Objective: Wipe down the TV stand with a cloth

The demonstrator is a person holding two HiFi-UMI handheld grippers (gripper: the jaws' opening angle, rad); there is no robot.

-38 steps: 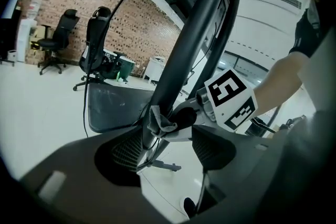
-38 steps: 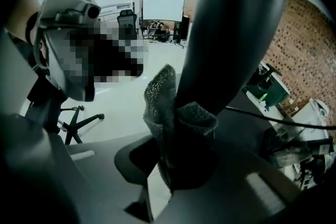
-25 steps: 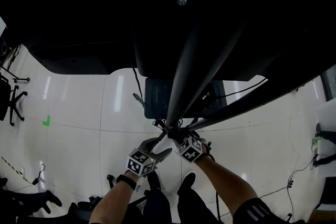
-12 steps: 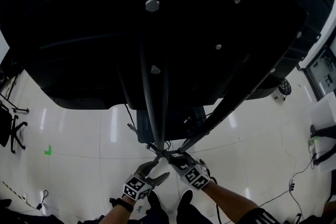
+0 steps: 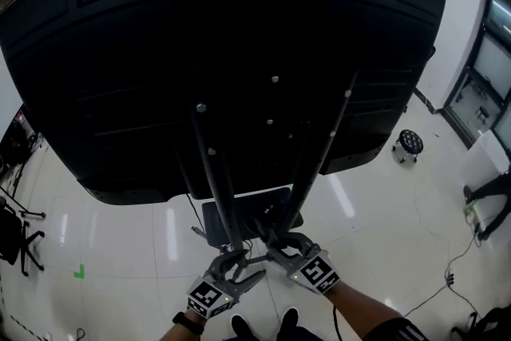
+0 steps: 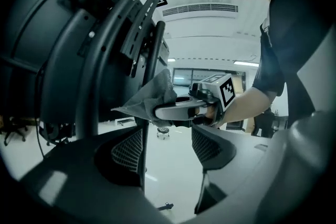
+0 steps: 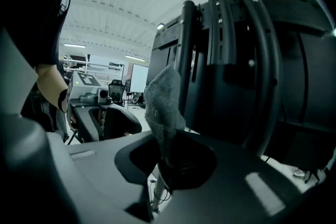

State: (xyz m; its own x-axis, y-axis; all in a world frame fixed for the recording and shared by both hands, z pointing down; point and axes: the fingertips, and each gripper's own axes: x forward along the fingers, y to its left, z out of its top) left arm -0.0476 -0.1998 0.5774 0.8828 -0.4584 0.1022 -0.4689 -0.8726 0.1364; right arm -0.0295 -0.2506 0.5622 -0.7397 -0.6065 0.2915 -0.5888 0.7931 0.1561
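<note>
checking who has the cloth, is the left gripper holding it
No, the jaws of the left gripper stand apart with nothing between them; the grey cloth is pinched in the right gripper.

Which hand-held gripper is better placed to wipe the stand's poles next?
The right hand-held gripper: shut on the cloth, near the stand's poles. The left hand-held gripper is open and empty.

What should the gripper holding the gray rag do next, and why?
Probably slide the right gripper up along the stand's dark post. It is shut on the gray cloth, which sits right at that post, with plenty of post above it.
</note>
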